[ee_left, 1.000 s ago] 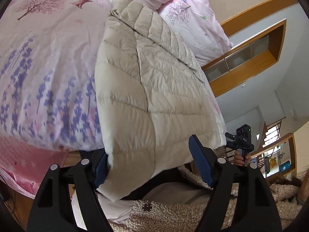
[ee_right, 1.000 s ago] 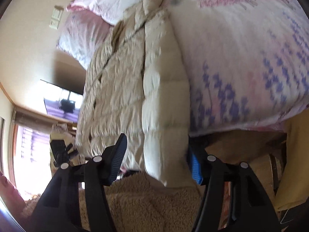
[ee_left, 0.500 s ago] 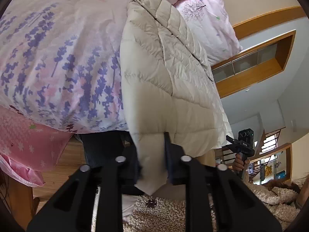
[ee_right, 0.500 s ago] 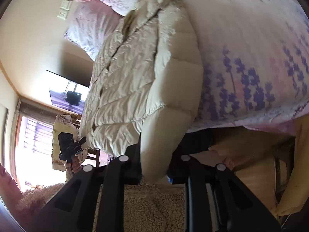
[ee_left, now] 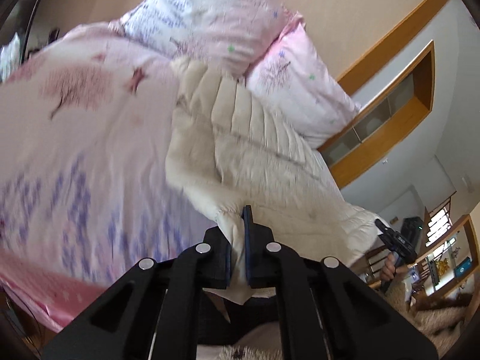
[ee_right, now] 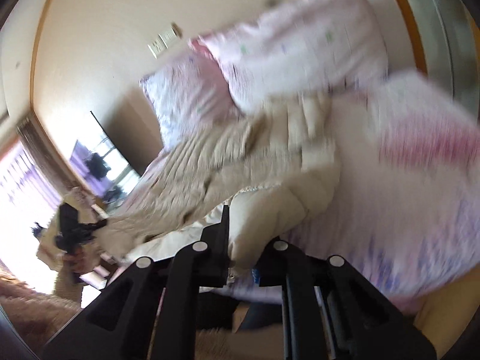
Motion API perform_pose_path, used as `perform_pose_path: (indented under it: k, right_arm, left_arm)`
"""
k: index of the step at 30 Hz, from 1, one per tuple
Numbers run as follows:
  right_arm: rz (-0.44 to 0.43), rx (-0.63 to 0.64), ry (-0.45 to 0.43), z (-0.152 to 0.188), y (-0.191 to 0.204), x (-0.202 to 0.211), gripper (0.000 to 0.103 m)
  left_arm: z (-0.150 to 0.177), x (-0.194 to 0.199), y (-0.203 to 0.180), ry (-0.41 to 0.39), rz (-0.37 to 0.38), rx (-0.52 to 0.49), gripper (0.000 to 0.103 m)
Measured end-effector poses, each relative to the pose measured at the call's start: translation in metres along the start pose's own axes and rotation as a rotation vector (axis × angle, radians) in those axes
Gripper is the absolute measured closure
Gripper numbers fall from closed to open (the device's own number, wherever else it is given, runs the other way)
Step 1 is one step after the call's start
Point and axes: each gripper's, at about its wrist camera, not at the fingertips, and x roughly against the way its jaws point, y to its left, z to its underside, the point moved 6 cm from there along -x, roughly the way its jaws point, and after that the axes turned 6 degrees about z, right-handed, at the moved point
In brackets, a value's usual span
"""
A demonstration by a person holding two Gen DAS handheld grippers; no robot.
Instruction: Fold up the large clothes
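Both grippers have just been closing on the jacket [ee_left: 255,162] hem: left gripper [ee_left: 237,237] pinching one corner, right gripper [ee_right: 240,240] clamping the other. Jacket is lying lengthwise on the bed [ee_left: 90,150], collar at the pillows [ee_left: 216,18], straight ahead of both.

Cream quilted jacket [ee_left: 258,162], pink floral duvet [ee_left: 90,150]
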Motion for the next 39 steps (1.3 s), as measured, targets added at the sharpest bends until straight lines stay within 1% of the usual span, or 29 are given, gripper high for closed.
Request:
perform_pose_path:
  k: [3, 4, 5, 7, 9, 13, 15, 19, 20, 22, 24, 26, 28, 30, 34, 36, 37, 38, 39]
  right_arm:
    - [0.078, 0.054, -0.093, -0.029, 0.012, -0.003, 0.091]
    - [0.102, 0.065, -0.115, -0.037, 0.015, -0.007, 0.091]
    - [0.135, 0.082, -0.144, -0.05, 0.019, -0.013, 0.091]
    - [0.183, 0.099, -0.183, -0.064, 0.024, -0.021, 0.091]
    - [0.225, 0.11, -0.223, -0.084, 0.025, -0.034, 0.091]
    - [0.276, 0.108, -0.263, -0.117, 0.02, -0.063, 0.091]
    - [0.299, 0.097, -0.275, -0.136, 0.015, -0.085, 0.091]
    - [0.316, 0.064, -0.282, -0.168, 0.003, -0.119, 0.091]
    - [0.321, 0.053, -0.277, -0.178, -0.002, -0.132, 0.091]
    - [0.334, 0.034, -0.262, -0.186, -0.008, -0.152, 0.091]
    - [0.341, -0.004, -0.228, -0.198, -0.02, -0.182, 0.091]
    - [0.345, -0.057, -0.173, -0.206, -0.035, -0.214, 0.091]
    - [0.344, -0.094, -0.128, -0.209, -0.044, -0.238, 0.091]
    - [0.352, -0.147, -0.071, -0.211, -0.057, -0.267, 0.091]
    - [0.355, -0.276, 0.025, -0.21, -0.086, -0.31, 0.09]
    - [0.344, -0.35, 0.064, -0.206, -0.098, -0.326, 0.081]
    - [0.331, -0.384, 0.081, -0.205, -0.103, -0.332, 0.073]
    - [0.314, -0.415, 0.095, -0.204, -0.107, -0.337, 0.055]
    - [0.288, -0.45, 0.101, -0.205, -0.112, -0.342, 0.047]
  left_arm:
    - [-0.033, -0.011, -0.01, -0.031, -0.026, -0.037, 0.098]
    - [-0.039, -0.013, -0.011, -0.037, -0.033, -0.047, 0.098]
    - [-0.053, -0.02, -0.015, -0.048, -0.042, -0.065, 0.098]
    - [-0.072, -0.026, -0.019, -0.066, -0.054, -0.088, 0.098]
    - [-0.094, -0.037, -0.019, -0.078, -0.061, -0.088, 0.098]
    - [-0.132, -0.058, -0.015, -0.097, -0.074, -0.084, 0.098]
    - [-0.155, -0.069, -0.01, -0.11, -0.074, -0.068, 0.098]
    - [-0.195, -0.089, -0.002, -0.14, -0.072, -0.042, 0.098]
    - [-0.203, -0.095, 0.0, -0.144, -0.074, -0.037, 0.098]
    - [-0.222, -0.112, 0.007, -0.149, -0.085, -0.028, 0.098]
    - [-0.233, -0.129, 0.016, -0.145, -0.101, -0.017, 0.098]
    - [-0.242, -0.149, 0.031, -0.131, -0.114, 0.016, 0.098]
    - [-0.249, -0.169, 0.049, -0.112, -0.13, 0.055, 0.098]
    - [-0.252, -0.181, 0.063, -0.1, -0.141, 0.086, 0.098]
    - [-0.257, -0.203, 0.087, -0.083, -0.121, 0.163, 0.098]
    - [-0.258, -0.212, 0.094, -0.074, -0.101, 0.196, 0.098]
    - [-0.259, -0.217, 0.097, -0.066, -0.091, 0.211, 0.098]
    - [-0.259, -0.219, 0.098, -0.06, -0.088, 0.218, 0.098]
    - [-0.259, -0.221, 0.099, -0.054, -0.083, 0.227, 0.097]
